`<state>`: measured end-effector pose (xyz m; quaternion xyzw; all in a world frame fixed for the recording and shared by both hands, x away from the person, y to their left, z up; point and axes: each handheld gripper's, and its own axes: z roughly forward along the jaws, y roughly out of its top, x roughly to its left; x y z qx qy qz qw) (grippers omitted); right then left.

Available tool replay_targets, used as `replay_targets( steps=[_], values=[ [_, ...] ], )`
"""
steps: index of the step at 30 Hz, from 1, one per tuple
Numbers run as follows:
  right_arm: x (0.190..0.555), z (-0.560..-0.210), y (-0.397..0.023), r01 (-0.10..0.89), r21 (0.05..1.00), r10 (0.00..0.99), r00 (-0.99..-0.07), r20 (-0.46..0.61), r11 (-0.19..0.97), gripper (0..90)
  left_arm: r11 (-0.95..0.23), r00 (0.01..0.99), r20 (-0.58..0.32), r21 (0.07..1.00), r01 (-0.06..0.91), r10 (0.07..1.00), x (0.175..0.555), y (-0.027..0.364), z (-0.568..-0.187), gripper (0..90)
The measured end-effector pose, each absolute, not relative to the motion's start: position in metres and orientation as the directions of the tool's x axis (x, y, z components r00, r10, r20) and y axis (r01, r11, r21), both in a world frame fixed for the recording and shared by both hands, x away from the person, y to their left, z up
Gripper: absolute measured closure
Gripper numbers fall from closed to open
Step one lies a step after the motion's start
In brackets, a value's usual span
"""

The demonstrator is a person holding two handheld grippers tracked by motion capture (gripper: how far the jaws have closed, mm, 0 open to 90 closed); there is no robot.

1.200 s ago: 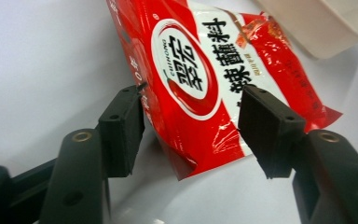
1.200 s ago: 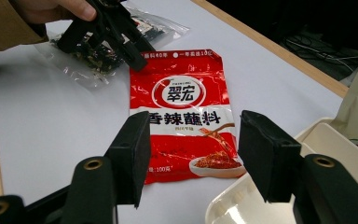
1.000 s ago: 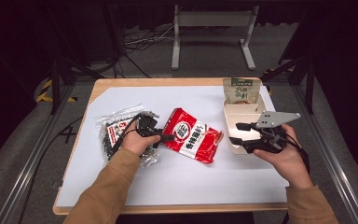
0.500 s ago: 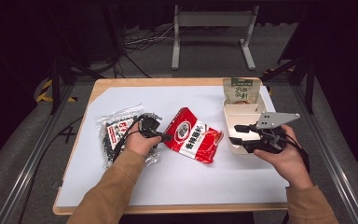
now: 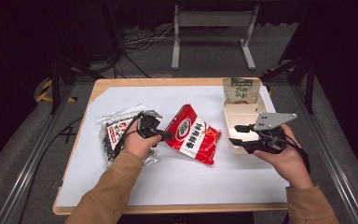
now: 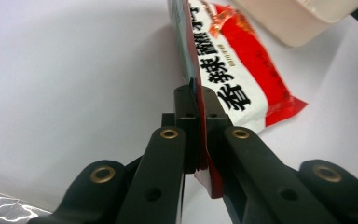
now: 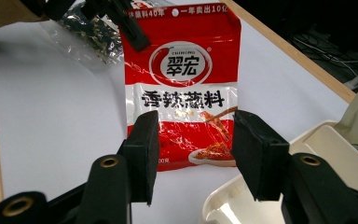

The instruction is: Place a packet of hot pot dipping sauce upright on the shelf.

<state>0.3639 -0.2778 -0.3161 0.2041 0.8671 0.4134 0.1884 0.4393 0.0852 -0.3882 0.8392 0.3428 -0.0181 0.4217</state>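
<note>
Beside the cream tray [image 5: 243,113], the right gripper [image 5: 240,135] hovers, fingers [image 7: 142,149] apart; the left gripper [image 5: 164,135] fingers [image 6: 186,105] clamp the red sauce packet [image 5: 192,134] edge.

Red sachet [image 5: 193,134] w/ white band & black lettering; clear bag [image 5: 116,133] w/ black contents; cream tray [image 5: 242,115]; green-beige pouch [image 5: 241,90]; bench [image 5: 182,177] white, wood edge; hand-held grippers black.

Left hand-held gripper [image 5: 164,135] is clamped tight, jaws pinched together, left hand [image 5: 139,143] low over the worktop. Right hand-held gripper [image 5: 237,136] points leftward, jaws spread wide, right hand [image 5: 284,156] cradling it from below.
</note>
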Motion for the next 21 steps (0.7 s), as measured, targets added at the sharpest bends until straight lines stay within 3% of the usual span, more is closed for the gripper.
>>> replay_targets(
  steps=[11,21],
  values=[
    [0.362,-0.314,-0.280,0.194,0.792,0.512,-0.842,-0.167,0.578,53.6,-0.425,0.836,-0.260,0.765,0.484,0.483,0.413,0.073,-0.347,89.8],
    [0.361,-0.313,-0.280,0.186,0.788,0.510,-0.841,-0.181,0.586,53.4,-0.502,0.904,-0.097,0.805,0.317,0.415,0.386,0.061,-0.314,89.8]
  ],
)
